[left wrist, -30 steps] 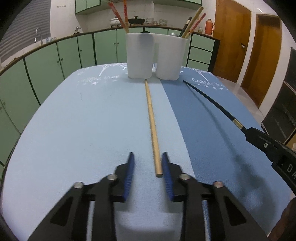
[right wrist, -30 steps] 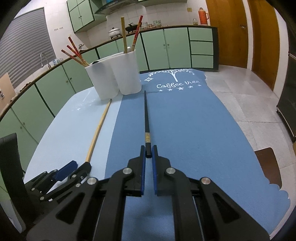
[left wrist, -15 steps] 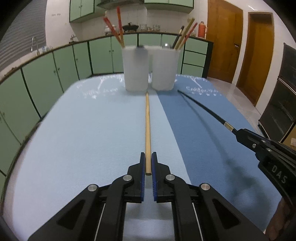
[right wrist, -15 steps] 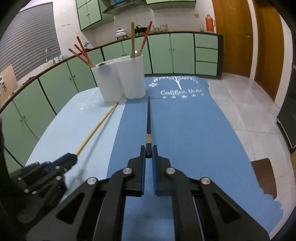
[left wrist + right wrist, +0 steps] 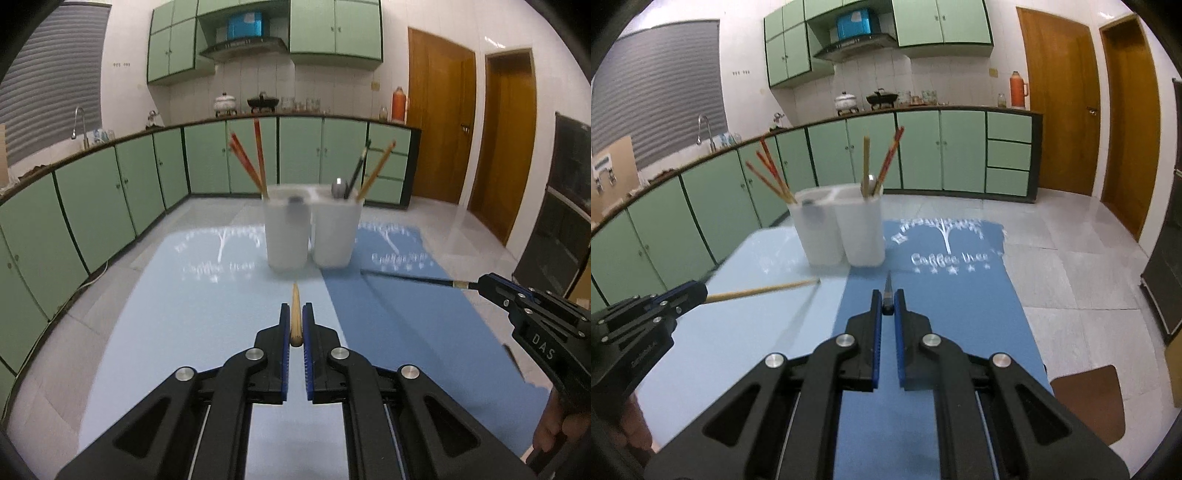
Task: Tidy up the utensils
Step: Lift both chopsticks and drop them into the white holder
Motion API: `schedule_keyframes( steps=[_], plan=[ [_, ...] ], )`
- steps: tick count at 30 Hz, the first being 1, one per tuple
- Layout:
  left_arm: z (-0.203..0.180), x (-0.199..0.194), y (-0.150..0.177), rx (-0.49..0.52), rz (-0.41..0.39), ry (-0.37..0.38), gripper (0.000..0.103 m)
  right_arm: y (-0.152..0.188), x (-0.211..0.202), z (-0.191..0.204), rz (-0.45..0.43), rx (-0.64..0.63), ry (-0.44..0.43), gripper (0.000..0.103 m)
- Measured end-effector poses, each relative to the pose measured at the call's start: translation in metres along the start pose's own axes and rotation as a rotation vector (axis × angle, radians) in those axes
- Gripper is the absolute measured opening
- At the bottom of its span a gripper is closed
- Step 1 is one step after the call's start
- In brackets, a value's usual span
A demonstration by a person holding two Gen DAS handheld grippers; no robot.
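Note:
My left gripper (image 5: 294,325) is shut on a light wooden chopstick (image 5: 295,314) and holds it lifted, pointing at the holders; it also shows in the right wrist view (image 5: 764,290). My right gripper (image 5: 887,308) is shut on a black chopstick (image 5: 888,291), also lifted; it shows in the left wrist view (image 5: 410,277). Two white holders stand side by side at the far end of the table: the left one (image 5: 287,230) holds red chopsticks (image 5: 249,162), the right one (image 5: 336,229) holds a black and a wooden chopstick and a spoon.
The table carries a light blue mat (image 5: 177,317) on the left and a darker blue mat (image 5: 960,295) on the right. Green cabinets and a counter run behind. Wooden doors stand at the far right. A brown stool (image 5: 1086,398) sits beside the table.
My left gripper closed on the wooden chopstick and raised it off the mat. Both grippers tilted up, so both chopsticks now point forward at the holders.

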State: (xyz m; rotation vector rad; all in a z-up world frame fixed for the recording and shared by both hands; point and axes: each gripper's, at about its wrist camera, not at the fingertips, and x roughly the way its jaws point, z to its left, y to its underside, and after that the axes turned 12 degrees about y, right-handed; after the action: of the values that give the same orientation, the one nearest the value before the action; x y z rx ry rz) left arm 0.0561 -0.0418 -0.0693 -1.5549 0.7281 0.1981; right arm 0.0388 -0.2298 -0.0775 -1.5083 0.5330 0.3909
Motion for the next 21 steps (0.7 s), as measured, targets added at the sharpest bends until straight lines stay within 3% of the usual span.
schedule_keyframes(
  steps=[12,21],
  plan=[
    [0.006,-0.012,-0.052,-0.003,-0.116,0.039,0.006,-0.062,-0.011,-0.009,-0.044,0.035,-0.083,0.006],
    [0.006,-0.017,-0.079,0.000,-0.151,0.090,0.006,-0.096,-0.009,0.004,-0.019,-0.032,-0.168,0.006]
  ],
)
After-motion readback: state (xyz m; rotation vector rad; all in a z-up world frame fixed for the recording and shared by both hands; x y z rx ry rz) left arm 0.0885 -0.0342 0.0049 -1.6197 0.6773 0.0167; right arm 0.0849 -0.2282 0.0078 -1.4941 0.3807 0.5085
